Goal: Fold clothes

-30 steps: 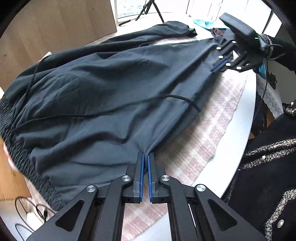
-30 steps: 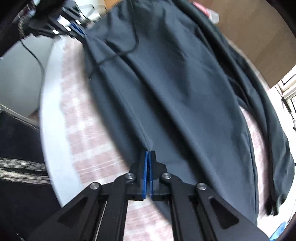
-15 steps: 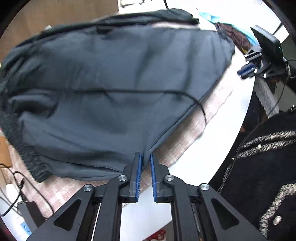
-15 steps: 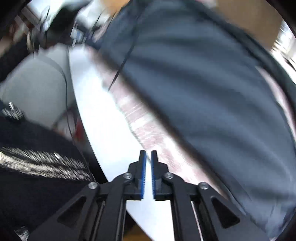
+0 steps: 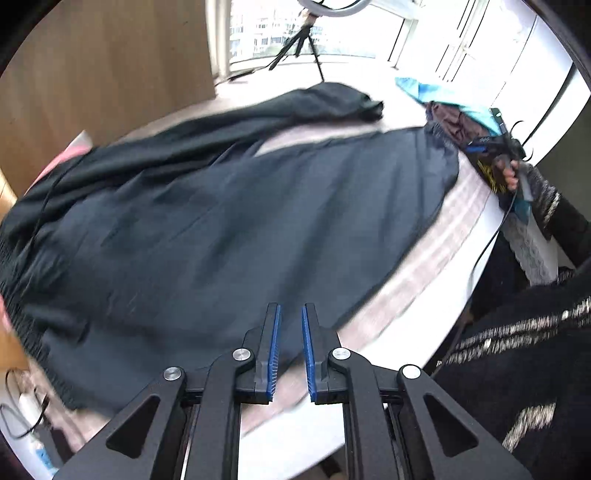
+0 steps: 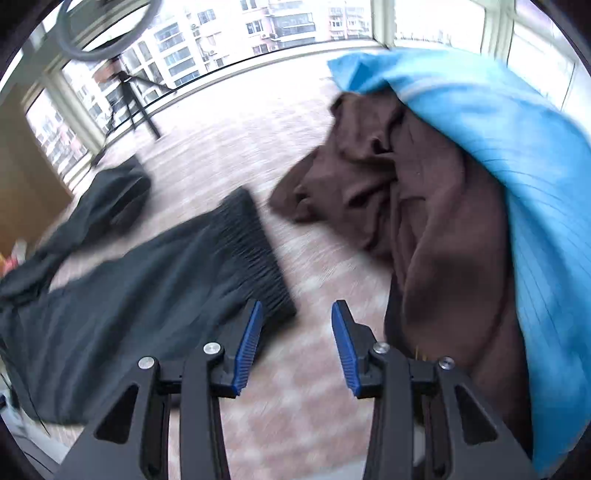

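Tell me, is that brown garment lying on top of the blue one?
No. In the right wrist view the blue cloth drapes over the brown garment, covering its upper right side.

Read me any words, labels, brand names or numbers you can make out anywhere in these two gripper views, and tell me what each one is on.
No readable text in either view.
Dark garment: no label or print shows.
Brown garment and blue cloth: plain, no print.
Yellow marks beside the right gripper, left-wrist view: too small and blurred to read.
Buildings outside the window: no legible signs.
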